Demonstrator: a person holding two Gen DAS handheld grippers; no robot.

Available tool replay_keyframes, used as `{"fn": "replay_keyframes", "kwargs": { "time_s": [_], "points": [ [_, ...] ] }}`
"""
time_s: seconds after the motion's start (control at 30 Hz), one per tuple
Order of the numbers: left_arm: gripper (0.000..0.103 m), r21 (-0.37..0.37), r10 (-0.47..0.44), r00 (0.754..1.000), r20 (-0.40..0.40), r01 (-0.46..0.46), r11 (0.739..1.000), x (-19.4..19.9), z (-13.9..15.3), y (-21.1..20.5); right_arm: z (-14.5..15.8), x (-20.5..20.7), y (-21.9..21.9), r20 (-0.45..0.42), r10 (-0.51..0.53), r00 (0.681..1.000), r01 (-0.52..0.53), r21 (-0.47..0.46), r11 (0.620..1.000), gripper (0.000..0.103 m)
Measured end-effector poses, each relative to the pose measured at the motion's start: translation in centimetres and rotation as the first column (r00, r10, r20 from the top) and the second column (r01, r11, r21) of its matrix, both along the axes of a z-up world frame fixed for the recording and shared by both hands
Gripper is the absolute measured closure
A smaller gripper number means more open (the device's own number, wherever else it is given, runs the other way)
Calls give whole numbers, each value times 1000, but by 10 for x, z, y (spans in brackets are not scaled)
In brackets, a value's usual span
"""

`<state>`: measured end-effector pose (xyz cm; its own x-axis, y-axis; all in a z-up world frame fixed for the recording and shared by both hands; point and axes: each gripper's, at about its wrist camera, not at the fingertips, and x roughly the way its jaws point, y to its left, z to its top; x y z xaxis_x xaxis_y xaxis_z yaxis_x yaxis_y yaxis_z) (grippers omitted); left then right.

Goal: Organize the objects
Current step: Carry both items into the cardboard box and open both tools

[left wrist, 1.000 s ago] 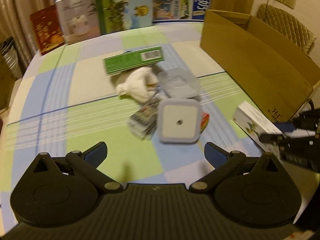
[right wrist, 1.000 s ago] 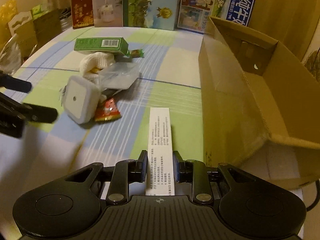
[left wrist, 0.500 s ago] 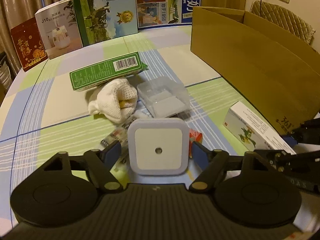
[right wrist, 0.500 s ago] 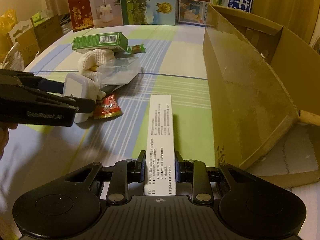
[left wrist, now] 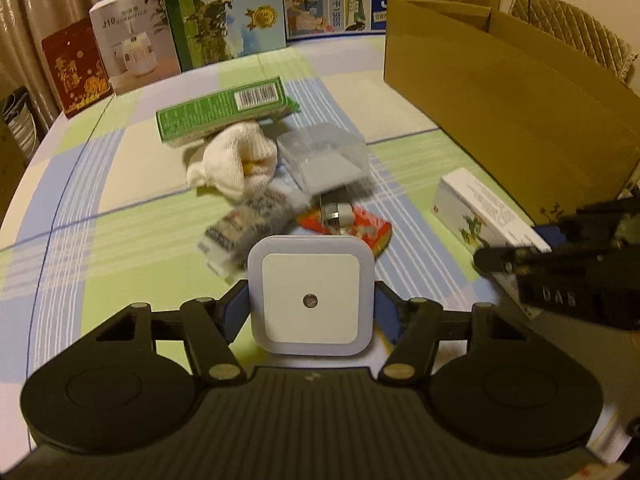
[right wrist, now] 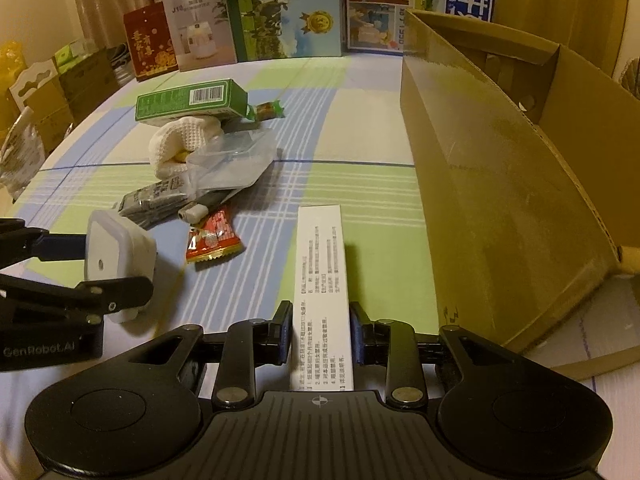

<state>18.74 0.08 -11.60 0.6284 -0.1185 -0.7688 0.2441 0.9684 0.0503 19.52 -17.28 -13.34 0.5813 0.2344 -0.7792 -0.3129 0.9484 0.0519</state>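
Observation:
My left gripper is shut on a white square night light and holds it just above the tablecloth; it also shows in the right wrist view. My right gripper is shut on a long white carton, seen from the side in the left wrist view. An open cardboard box stands to the right. A pile remains on the table: a green carton, a white knitted cloth, a clear plastic case, a grey packet and a red snack packet.
Tall printed boxes line the far edge of the checked tablecloth. A red box and a white box stand at the back left. Cartons sit off the table's left side.
My left gripper moved forward around the night light, closed on it and lifted it off the pile. My right gripper keeps its hold on the white carton, now a little higher.

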Motion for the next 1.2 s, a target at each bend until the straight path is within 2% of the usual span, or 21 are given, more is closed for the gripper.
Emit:
{"fn": "replay_keyframes", "kwargs": {
  "time_s": [0.1, 0.23, 0.27, 0.5, 0.63, 0.77, 0.9, 1.07, 1.2],
  "points": [
    [42, 3, 3, 1000, 5, -3, 1000, -2, 0, -2, 1, -1, 0, -1, -1, 1000, 1, -15, 1000, 80],
    [43, -12, 8, 1000, -4, -8, 1000, -6, 4, -2, 14, -9, -1, 40, 14, 999, -13, -8, 1000, 80],
    [43, -15, 8, 1000, -2, -8, 1000, -8, 7, -3, 19, -12, -1, 56, 57, 997, -57, 4, 998, 80],
    [43, -33, 25, 999, 39, -24, 999, -28, 41, -3, 72, -33, -9, 148, 71, 986, -79, 54, 995, 80],
    [43, -47, 13, 997, 71, -10, 999, -35, 69, -12, 114, -43, -30, 231, 31, 972, -51, 81, 995, 80],
    [43, -65, -38, 992, 121, 46, 997, -38, 102, -36, 146, -37, -65, 285, -38, 958, 14, 85, 996, 80],
    [43, -84, -108, 981, 163, 123, 989, -31, 131, -71, 163, -20, -110, 302, -121, 946, 100, 85, 991, 80],
    [43, -117, -179, 965, 194, 204, 972, -11, 151, -121, 163, 6, -149, 277, -181, 944, 159, 100, 982, 80],
    [43, -120, -226, 953, 204, 253, 960, 7, 155, -159, 155, 27, -172, 235, -211, 949, 185, 130, 974, 80]
  ]
}}
